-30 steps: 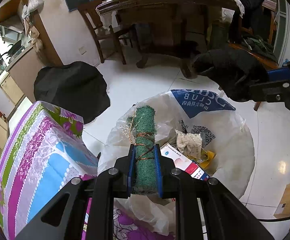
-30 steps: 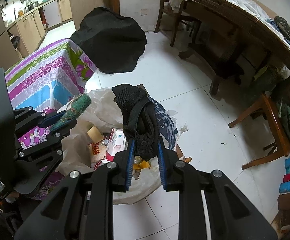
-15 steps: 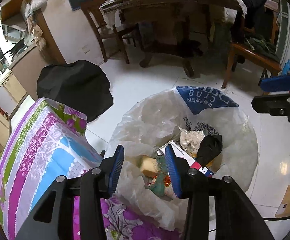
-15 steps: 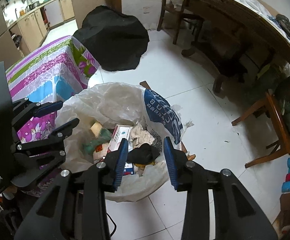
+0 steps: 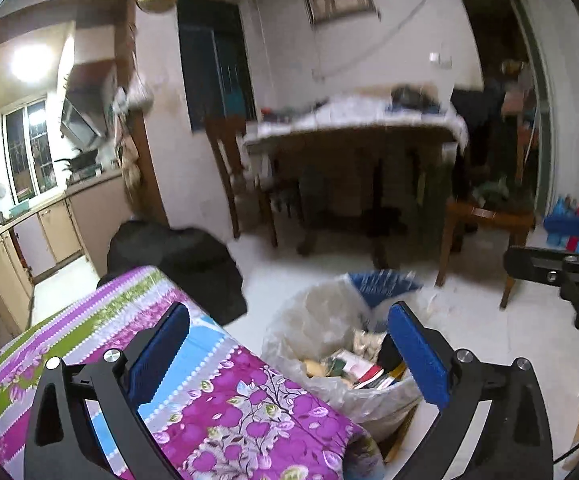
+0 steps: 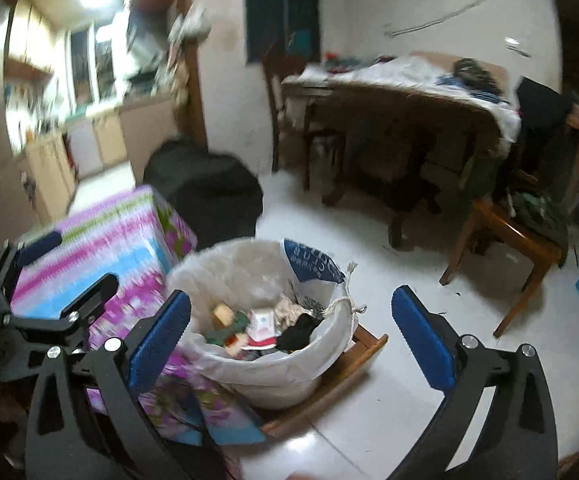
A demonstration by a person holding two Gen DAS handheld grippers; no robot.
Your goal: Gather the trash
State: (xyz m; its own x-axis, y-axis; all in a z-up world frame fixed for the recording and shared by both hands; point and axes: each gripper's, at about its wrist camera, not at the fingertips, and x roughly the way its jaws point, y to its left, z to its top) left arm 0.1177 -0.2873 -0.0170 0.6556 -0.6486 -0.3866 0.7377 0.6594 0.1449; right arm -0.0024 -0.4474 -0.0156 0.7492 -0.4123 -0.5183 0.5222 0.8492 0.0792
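Note:
The trash bin lined with a white plastic bag stands on the floor, holding a black cloth, a green scrubber, a small box and other scraps. My left gripper is back from the bin, its jaws opening wide with nothing between them. My right gripper is also back from the bin, its jaws opening wide and holding nothing. Each gripper shows at the edge of the other's view: the right gripper and the left gripper.
A box under a purple, blue and green floral cloth sits left of the bin. Behind it lies a black bag. A wooden dining table with chairs and a wooden stool stand beyond. Kitchen cabinets run along the left.
The left gripper let go of the green scrubber and the right of the black cloth; both now lie in the bin. Both jaws spread wide, and both grippers drew back and tilted up.

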